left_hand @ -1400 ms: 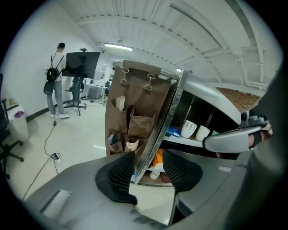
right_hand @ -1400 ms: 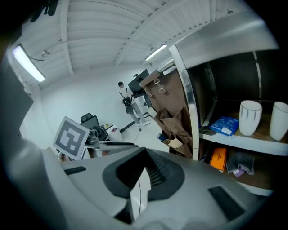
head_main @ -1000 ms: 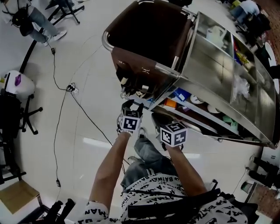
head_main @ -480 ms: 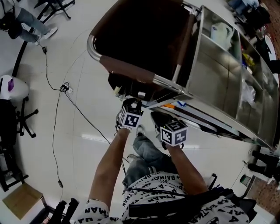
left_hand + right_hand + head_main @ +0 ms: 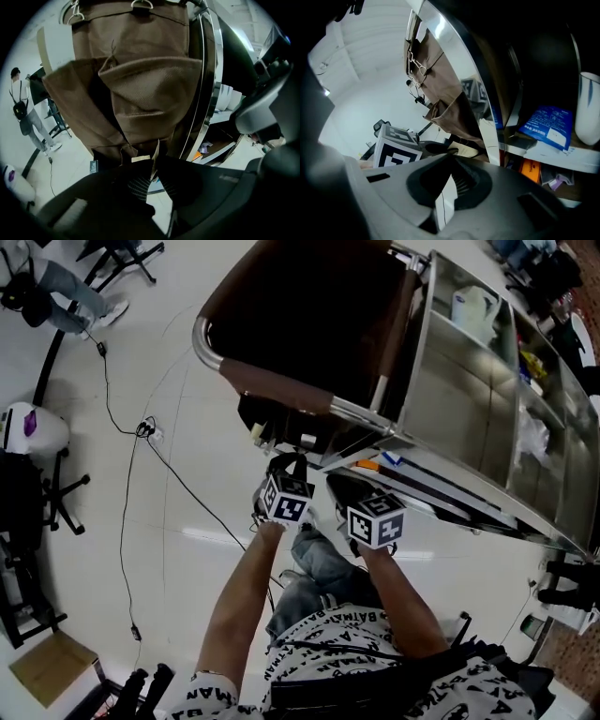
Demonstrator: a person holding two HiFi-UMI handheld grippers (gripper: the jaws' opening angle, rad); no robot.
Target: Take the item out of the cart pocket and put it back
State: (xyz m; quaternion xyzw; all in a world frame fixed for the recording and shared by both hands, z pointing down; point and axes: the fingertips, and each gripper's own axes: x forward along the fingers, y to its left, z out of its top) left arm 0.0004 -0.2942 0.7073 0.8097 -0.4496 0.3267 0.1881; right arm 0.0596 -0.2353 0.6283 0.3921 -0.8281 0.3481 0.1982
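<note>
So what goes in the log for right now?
left gripper: jaws closing, thin pale paper card between them | card: under brown fabric cart pocket | right gripper: empty, jaws together

**Both grippers forward, left jaws closing**

I have both bare forearms reaching out ahead. The left forearm (image 5: 239, 606) runs straighter, and the right forearm (image 5: 394, 601) is bent in closer to my body. The left gripper (image 5: 285, 465) sits just beside the right gripper (image 5: 345, 491) and slightly ahead of it. The left marker cube (image 5: 286, 502) and right marker cube (image 5: 375, 524) each ride behind their jaws, facing up.

In the left gripper view the jaws are closing. A thin pale card (image 5: 153, 157) stands edge-on between the tips, touched on both sides.

In the right gripper view the jaws are drawn together, and I can make out nothing between their tips.
</note>
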